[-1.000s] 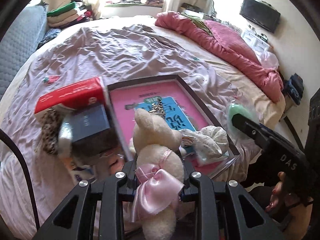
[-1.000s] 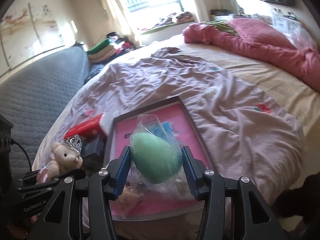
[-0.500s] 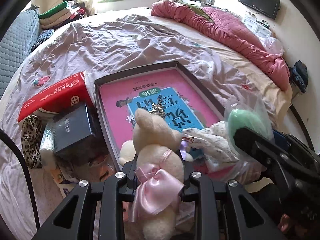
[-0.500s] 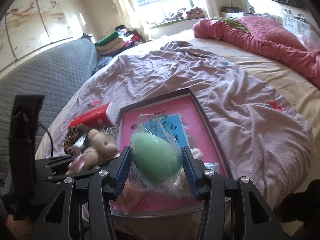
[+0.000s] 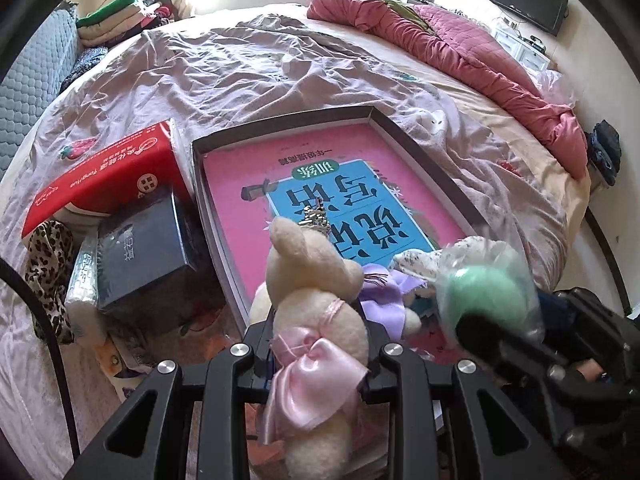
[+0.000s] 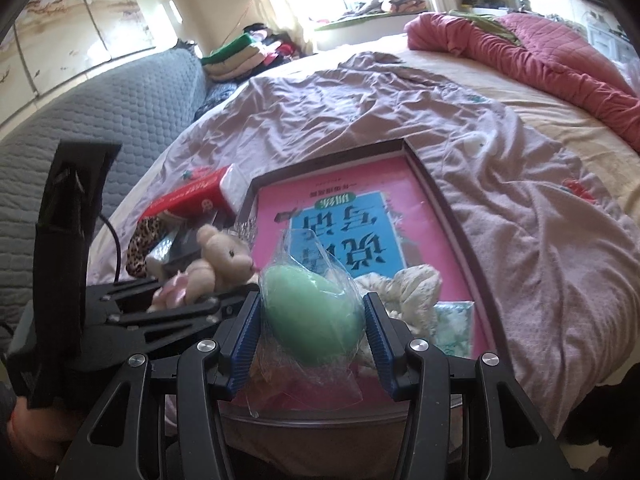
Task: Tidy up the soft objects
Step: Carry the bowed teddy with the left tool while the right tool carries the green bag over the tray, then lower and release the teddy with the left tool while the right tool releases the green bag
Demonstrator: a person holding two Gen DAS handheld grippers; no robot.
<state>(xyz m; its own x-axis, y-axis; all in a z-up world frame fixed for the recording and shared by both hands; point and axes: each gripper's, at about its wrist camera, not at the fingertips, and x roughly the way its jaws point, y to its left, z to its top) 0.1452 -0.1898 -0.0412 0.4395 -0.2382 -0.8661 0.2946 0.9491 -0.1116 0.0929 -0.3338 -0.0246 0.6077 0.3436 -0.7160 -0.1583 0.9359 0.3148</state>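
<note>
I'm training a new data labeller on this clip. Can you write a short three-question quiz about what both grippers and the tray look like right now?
1. True or false: the left gripper is empty.
2. What does the right gripper hold? A) red tissue pack B) green egg-shaped toy in clear plastic C) leopard-print cloth
3. Fill in: the shallow dark-rimmed tray holds a large ____ book.

Key:
1. False; it is shut on the cream plush bunny with the pink bow.
2. B, the green egg-shaped toy.
3. Pink; the pink book lies flat in it.
</note>
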